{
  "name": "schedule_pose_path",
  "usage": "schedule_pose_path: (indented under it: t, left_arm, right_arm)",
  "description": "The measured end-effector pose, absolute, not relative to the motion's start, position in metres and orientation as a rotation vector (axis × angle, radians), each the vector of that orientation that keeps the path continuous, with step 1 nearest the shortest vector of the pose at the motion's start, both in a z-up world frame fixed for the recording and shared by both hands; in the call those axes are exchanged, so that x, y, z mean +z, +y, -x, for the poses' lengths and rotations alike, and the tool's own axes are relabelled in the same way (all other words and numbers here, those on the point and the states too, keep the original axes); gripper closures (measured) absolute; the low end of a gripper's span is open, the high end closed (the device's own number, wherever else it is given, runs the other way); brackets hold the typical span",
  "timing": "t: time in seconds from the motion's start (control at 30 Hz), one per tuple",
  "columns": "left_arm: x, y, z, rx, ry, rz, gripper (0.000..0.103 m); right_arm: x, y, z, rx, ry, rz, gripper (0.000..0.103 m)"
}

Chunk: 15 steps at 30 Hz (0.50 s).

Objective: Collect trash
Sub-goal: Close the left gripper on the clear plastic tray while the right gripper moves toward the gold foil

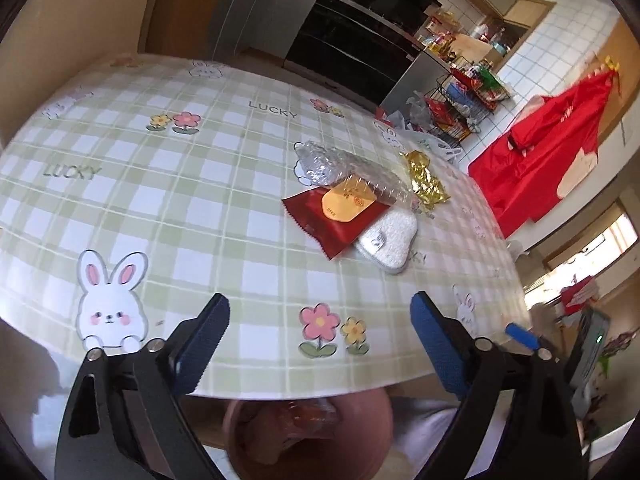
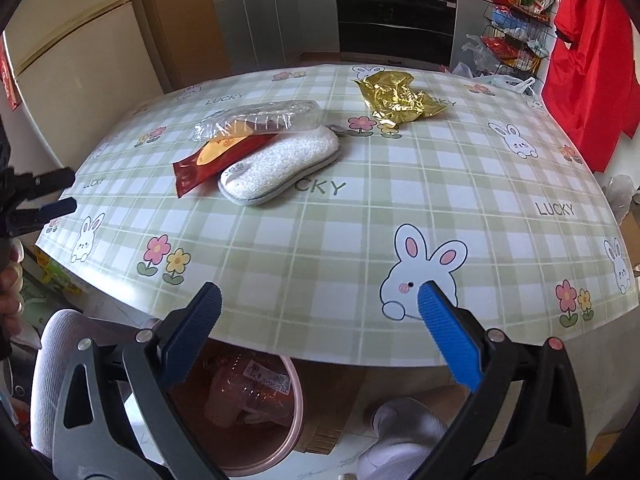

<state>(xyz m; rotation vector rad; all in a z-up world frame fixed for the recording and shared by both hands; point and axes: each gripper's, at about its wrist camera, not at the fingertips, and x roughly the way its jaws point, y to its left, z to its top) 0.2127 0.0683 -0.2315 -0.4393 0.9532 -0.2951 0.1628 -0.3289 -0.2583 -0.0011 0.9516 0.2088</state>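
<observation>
On the checked tablecloth lie a red snack wrapper (image 1: 334, 220) (image 2: 218, 158), a clear plastic tray (image 1: 344, 174) (image 2: 260, 119) resting over it, a white padded pouch (image 1: 386, 242) (image 2: 280, 168) and a crumpled gold foil wrapper (image 1: 426, 180) (image 2: 398, 98). My left gripper (image 1: 320, 322) (image 2: 60, 200) is open near the table's front edge, well short of the pile, nothing between its fingers. My right gripper (image 2: 320, 304) is open too, empty, over the near edge. A pink bin (image 1: 308, 432) (image 2: 298, 404) with clear plastic trash inside sits under the table edge.
The round table (image 2: 400, 216) has a green-checked cloth with rabbits and flowers. Behind it are kitchen cabinets (image 2: 276, 20), a wire rack of packets (image 2: 516, 28) and a red garment (image 2: 588, 60) hanging at the right. A person's white-clad legs (image 2: 60, 360) and a hand (image 2: 8, 280) are near the bin.
</observation>
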Motion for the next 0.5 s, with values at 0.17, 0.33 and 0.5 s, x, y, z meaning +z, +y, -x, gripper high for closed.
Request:
schedule_pose_path:
  t: [0.17,0.33,0.5]
  left_arm:
    - [-0.247,0.058,-0.284,-0.308,0.986,0.595,0.027]
    - [-0.275,0.054,-0.346,-0.320,1.012,0.753,0.033]
    - [-0.297,0.055,-0.385,-0.293,1.036,0.830,0.036]
  right_arm:
    - [-0.265,-0.334,-0.195,0.194,0.954,0.031,0.006]
    - [-0.272,-0.337,-0.221,0.185,0.966,0.061,0.006]
    - [-0.280,-0.341,-0.242,0.169,0.983,0.089,0.006]
